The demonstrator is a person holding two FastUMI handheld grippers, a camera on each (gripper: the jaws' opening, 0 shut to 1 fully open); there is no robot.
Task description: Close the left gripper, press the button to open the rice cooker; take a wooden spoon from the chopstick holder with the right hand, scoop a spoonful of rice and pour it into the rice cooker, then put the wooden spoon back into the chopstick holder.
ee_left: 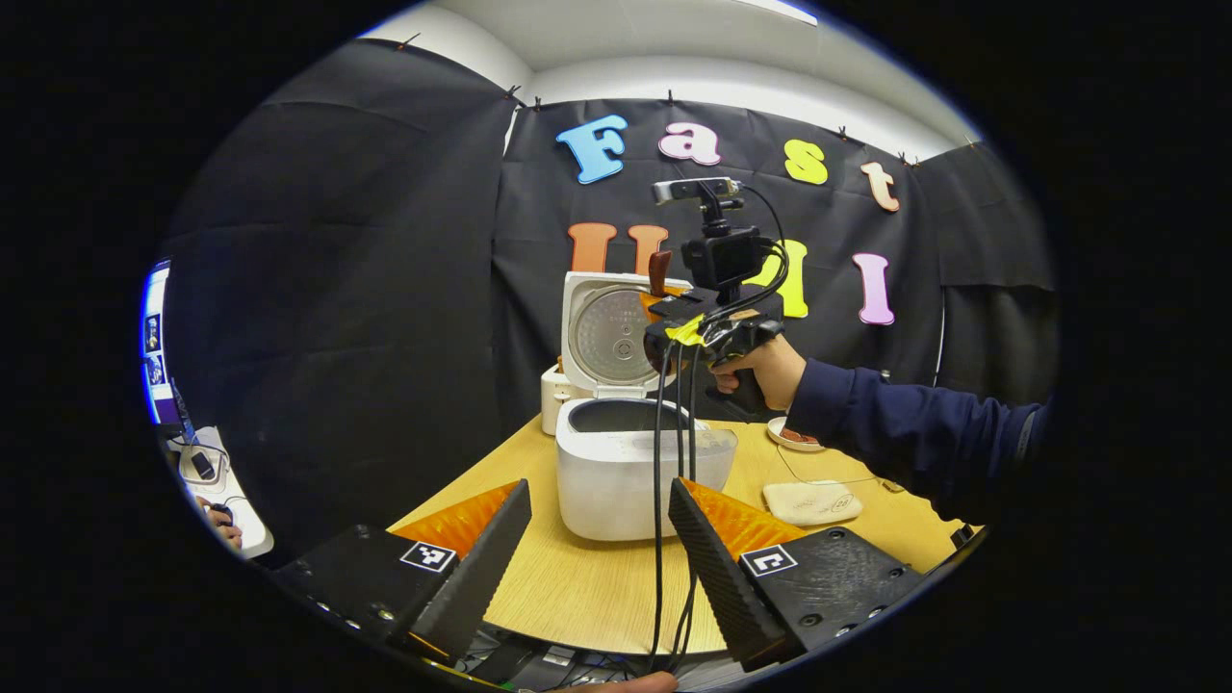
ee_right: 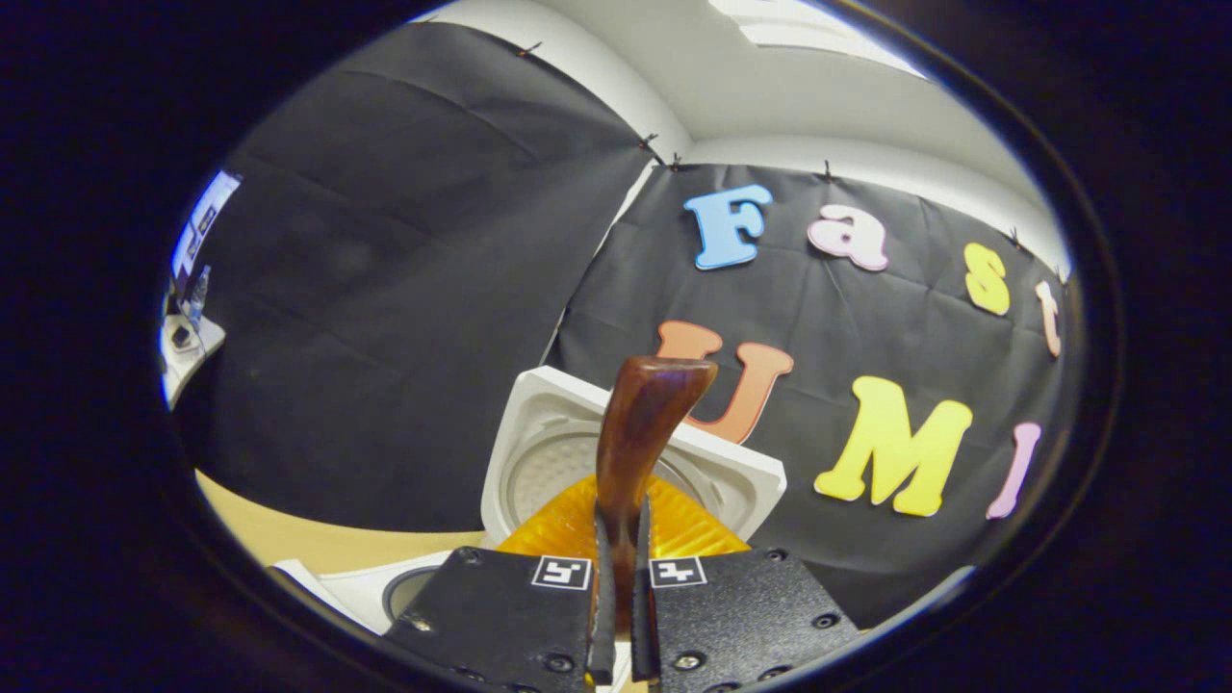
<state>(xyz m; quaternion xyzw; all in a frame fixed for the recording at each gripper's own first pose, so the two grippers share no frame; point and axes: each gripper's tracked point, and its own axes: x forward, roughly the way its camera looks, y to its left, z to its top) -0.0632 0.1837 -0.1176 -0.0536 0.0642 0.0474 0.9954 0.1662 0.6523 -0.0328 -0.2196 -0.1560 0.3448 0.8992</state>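
The white rice cooker [ee_left: 616,481] stands on the wooden table [ee_left: 577,587] with its lid [ee_left: 606,337] raised and the inner pot showing. My left gripper [ee_left: 599,486] is open in front of it, near the table's front edge, holding nothing. A hand [ee_left: 765,371] holds my right gripper [ee_left: 674,313] above the cooker's back right. That gripper [ee_right: 621,520] is shut on the dark brown wooden spoon [ee_right: 640,423], whose curved end [ee_left: 659,272] sticks up past the fingers. The open lid [ee_right: 539,452] lies just beyond the spoon.
A white container [ee_left: 551,395] stands at the cooker's back left. A small dish [ee_left: 794,438] and a flat white pad [ee_left: 813,500] lie to its right. Black cables [ee_left: 659,500] hang from the right gripper across the cooker's front. A dark blue sleeve [ee_left: 914,433] reaches in from the right.
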